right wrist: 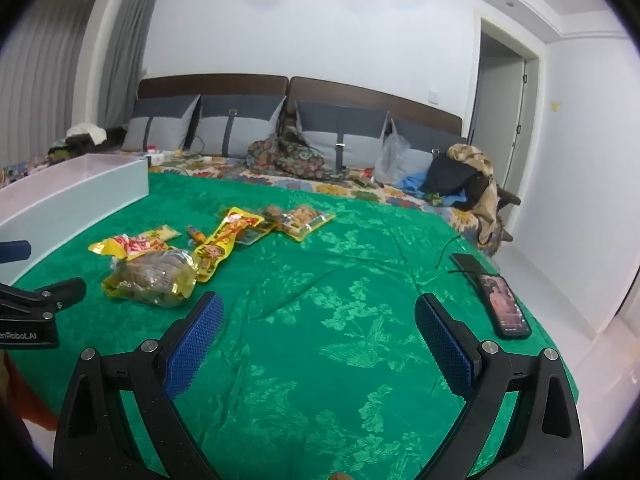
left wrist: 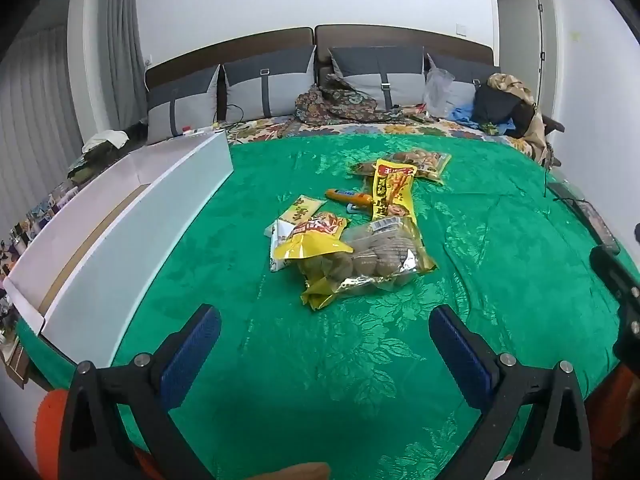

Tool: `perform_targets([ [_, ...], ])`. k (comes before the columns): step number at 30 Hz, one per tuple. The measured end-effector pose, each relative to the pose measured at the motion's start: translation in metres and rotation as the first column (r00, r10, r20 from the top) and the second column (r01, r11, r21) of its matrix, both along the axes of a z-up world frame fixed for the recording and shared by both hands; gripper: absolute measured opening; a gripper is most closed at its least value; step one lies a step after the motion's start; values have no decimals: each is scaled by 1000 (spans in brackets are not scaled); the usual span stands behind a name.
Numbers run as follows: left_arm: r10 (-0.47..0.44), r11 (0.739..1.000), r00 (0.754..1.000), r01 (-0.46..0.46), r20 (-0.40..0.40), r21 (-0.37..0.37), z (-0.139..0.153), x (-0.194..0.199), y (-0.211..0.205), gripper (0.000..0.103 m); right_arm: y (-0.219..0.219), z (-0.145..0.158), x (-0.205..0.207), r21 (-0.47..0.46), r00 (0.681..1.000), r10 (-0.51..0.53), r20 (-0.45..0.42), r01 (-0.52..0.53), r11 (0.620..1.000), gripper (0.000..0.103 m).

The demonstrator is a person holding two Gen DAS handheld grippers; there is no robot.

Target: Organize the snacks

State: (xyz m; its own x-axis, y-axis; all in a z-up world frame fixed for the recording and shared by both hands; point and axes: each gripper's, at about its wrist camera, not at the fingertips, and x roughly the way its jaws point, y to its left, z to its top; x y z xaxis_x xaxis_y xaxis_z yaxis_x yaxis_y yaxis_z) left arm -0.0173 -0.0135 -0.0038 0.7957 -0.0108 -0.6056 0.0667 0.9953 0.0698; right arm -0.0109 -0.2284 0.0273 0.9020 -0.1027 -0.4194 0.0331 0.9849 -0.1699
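Left gripper [left wrist: 324,336]: you held it spread wide, nothing between its pads
Right gripper [right wrist: 318,326]: spread wide too, empty
Snack packets [left wrist: 356,236]: heaped mid green cover [left wrist: 480,280], ahead of your left gripper
White box [left wrist: 132,216]: just left of the heap
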Motion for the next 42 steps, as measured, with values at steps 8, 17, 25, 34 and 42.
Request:
perform_targets([
  [8,-16,996,1000,14,23,83,0,3,-5,103,-9,-1,3,62,1000,2,-5,-2,998,98],
  [17,-20,999,999,19,31,41,9,4,2,103,-12,-2,3,73,1000,-6,-8,7,997,98],
  [25,9,1000,1000,-10,-29,-25,11,11,16,103,-11,0,0,63,1000,6,8,-7,998,98],
  [34,54,998,998,-55,-24,-24,9,12,24,103,-10,-1,1,56,1000,1,8,-1,998,98],
  [42,59,998,998,-59,-13,-3,7,11,23,103,-9,-1,1,44,1000,3,9,-4,999,98],
])
